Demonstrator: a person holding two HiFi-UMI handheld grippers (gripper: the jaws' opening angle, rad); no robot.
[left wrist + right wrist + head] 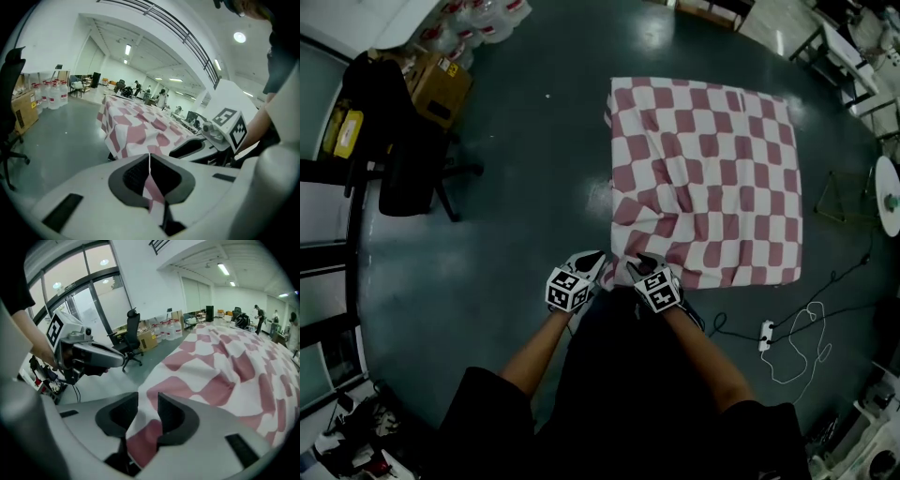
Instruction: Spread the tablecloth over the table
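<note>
One red-and-white checked tablecloth [703, 178] lies draped over the worktop, which is fully hidden beneath it when seen from above. The far and right portions lie fairly flat; the near left corner is gathered into creases that fan out from the two grippers, and the near edge is rumpled. The left gripper [592, 261] and right gripper [639, 262] sit close together at that near left corner, both at the cloth's edge. The left gripper view shows its fingers [131, 176] closed on a thin upright fold of the cloth, and shows the side of the cloth hanging down over the worktop's edge toward the floor [61, 140], which the head view does not reveal. The right gripper view shows its fingers [173, 416] standing apart with the cloth lying loosely in the gap, not pinched; it also shows the raised folds running across the top surface. Only the head view gives the whole outline of the cloth and the white cable with power strip [766, 336] on the floor to the right. An office chair [412, 169], a cardboard box [441, 84] and water bottles [487, 19] stand well apart to the left. Both gripper views show distant people in the hall behind.
</note>
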